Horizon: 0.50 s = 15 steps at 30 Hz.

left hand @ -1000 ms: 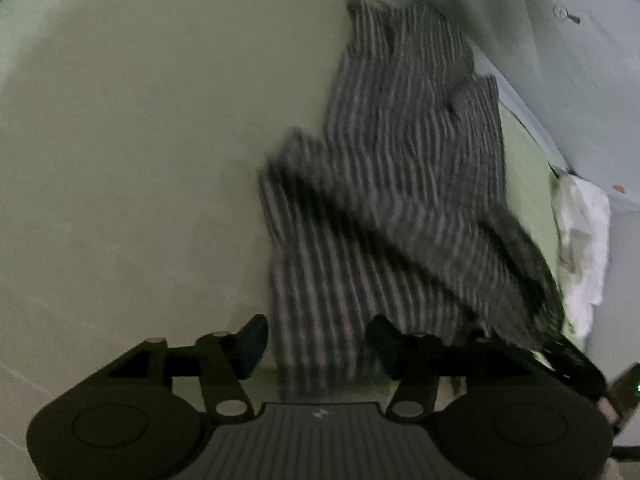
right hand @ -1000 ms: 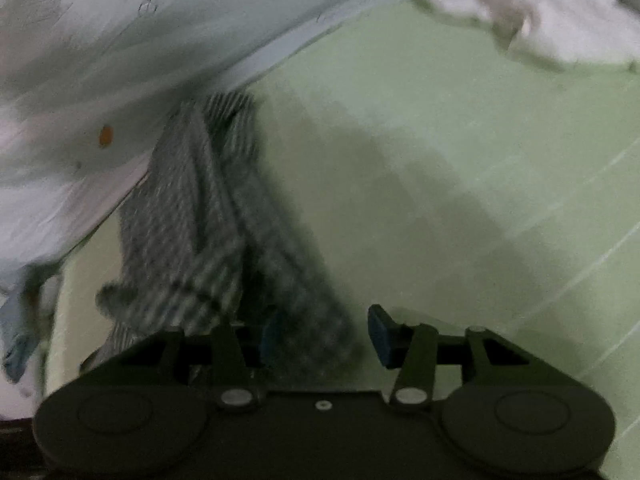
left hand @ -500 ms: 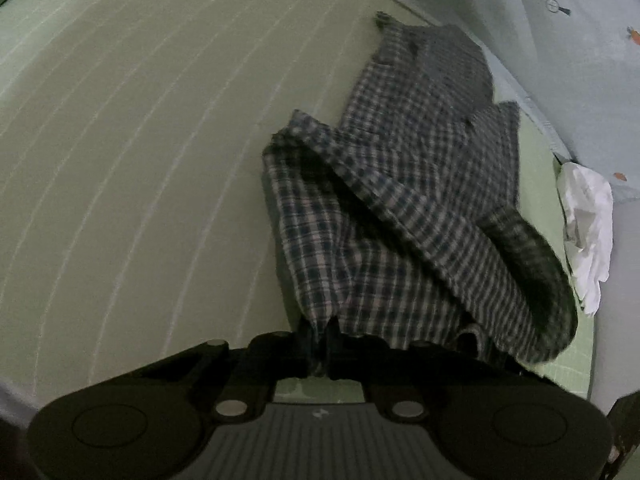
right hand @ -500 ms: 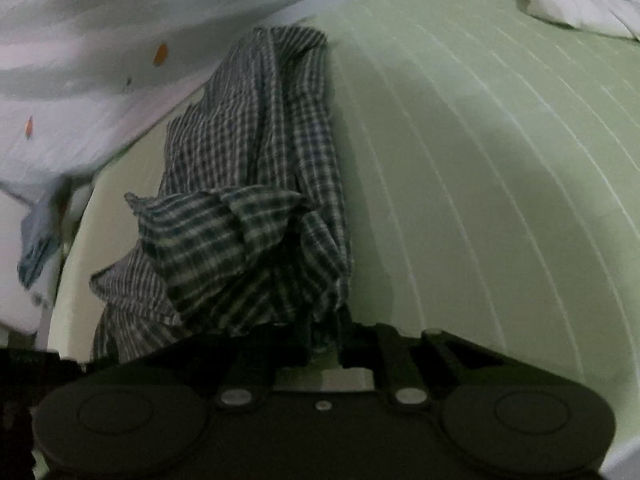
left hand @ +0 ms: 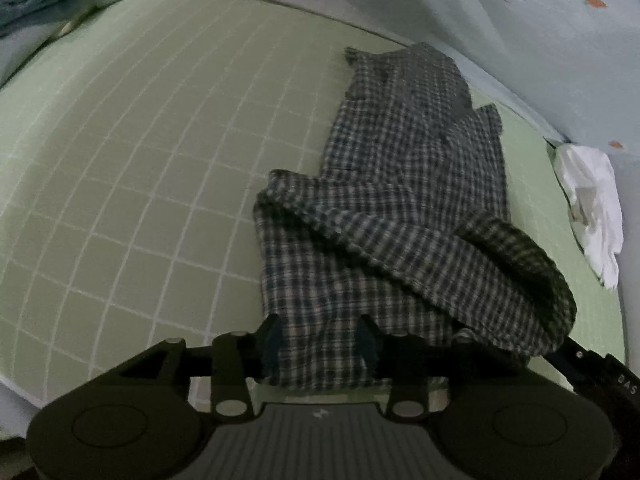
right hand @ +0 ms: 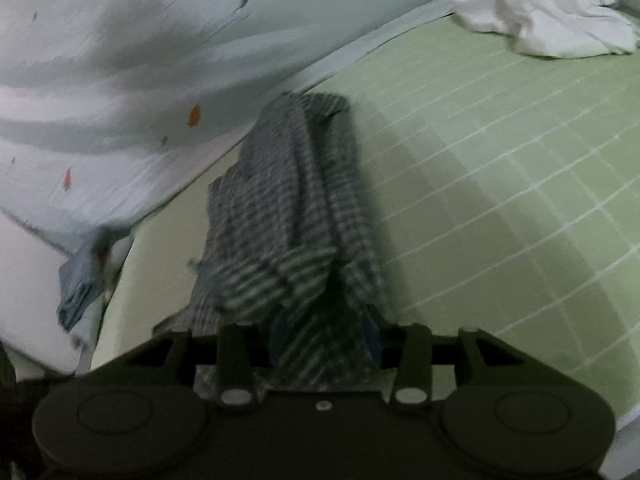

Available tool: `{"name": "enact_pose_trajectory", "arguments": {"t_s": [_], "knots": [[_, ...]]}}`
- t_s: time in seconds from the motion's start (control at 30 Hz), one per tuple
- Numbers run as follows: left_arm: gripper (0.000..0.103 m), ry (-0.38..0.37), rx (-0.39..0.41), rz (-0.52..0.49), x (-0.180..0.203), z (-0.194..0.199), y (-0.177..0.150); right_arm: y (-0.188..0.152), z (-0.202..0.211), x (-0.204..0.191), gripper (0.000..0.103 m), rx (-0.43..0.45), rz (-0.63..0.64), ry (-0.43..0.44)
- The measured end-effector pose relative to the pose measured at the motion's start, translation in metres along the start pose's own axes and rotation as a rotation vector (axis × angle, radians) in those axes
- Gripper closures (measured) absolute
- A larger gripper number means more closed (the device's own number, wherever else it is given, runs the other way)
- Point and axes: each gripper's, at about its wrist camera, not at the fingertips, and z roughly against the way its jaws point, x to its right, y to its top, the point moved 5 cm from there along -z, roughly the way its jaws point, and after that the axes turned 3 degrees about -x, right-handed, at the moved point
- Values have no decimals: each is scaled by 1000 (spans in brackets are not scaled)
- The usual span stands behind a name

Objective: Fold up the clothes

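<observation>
A dark checked shirt lies partly folded on a green gridded mat, a sleeve or flap lying doubled across its near half. My left gripper is open, its fingers on either side of the shirt's near hem. In the right wrist view the same shirt runs away from me in a long bunched strip. My right gripper is open too, with the shirt's near end lying loose between its fingers. The right gripper's body shows at the left wrist view's right edge.
A crumpled white garment lies at the mat's far corner; it also shows in the right wrist view. A pale blue sheet with orange spots borders the mat. A small blue cloth lies at its edge.
Half a second ago both grippers were shut on the shirt's near edge. Both have now opened and let it go, and the shirt lies on the mat.
</observation>
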Motion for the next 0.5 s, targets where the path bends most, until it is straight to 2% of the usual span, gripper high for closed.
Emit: {"name": "enact_pose_trajectory", "arguments": {"t_s": [0.07,0.13,0.2,0.3,0.33,0.5], "knots": [[58,-7,-4,-7,1,0,-1,1,-7,-4,51,-15,-14,41],[56,-13,-10,-12,1,0,-3,3,-15,-8,40,-31,-33,84],[55,-18,-16,-11,-4,1,-6,5,-22,-12,39,-46,-52,126],[55,-13,-15,6,-12,4,-7,8,-33,-18,59,-70,-80,190],[55,-12,-12,16,-14,5,-6,13,-38,-18,62,-67,-113,214],[55,-18,15,64,-24,10,0,53,-59,-14,64,3,-350,363]]}}
